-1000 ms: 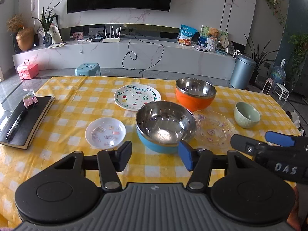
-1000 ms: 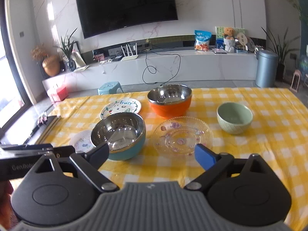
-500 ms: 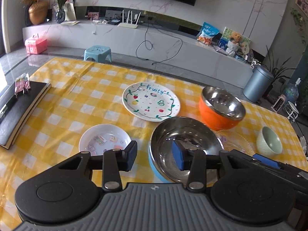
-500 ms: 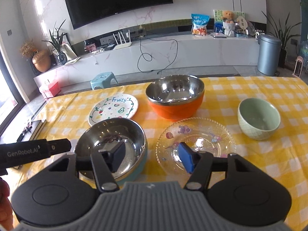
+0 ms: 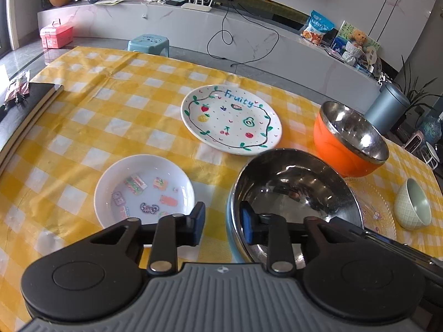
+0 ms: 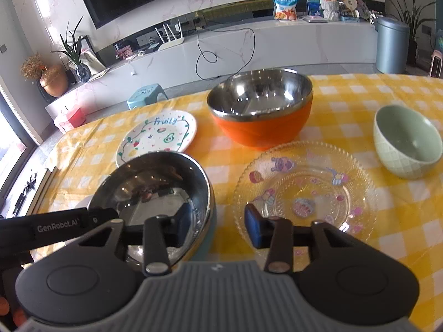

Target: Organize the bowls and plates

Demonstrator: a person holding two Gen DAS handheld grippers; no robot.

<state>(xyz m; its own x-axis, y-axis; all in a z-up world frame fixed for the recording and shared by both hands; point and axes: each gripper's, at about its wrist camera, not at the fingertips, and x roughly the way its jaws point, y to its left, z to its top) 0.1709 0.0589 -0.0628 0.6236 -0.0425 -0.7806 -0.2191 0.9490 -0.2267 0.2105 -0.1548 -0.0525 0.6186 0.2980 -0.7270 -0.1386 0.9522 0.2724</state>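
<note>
1. Straddling the blue steel bowl point(image 5: 293, 193)'s rim – left gripper point(image 5: 221, 222) on its left edge, right gripper point(image 6: 214, 225) on its right.
2. Both parted, not yet clamped; the bowl sits between them on the table.

On the counter point(image 5: 116, 105), the steel bowl point(image 5: 293, 193) sits near the front edge. The small plate point(image 5: 144, 191) lies to its left, the glass plate point(image 6: 304, 191) to its right. Behind them stand the fruit plate point(image 5: 231, 120) and the second steel bowl point(image 6: 260, 110). The small bowl point(image 6: 407, 141) stands toward the right edge, the notebook point(image 5: 22, 113) at the left edge.
</note>
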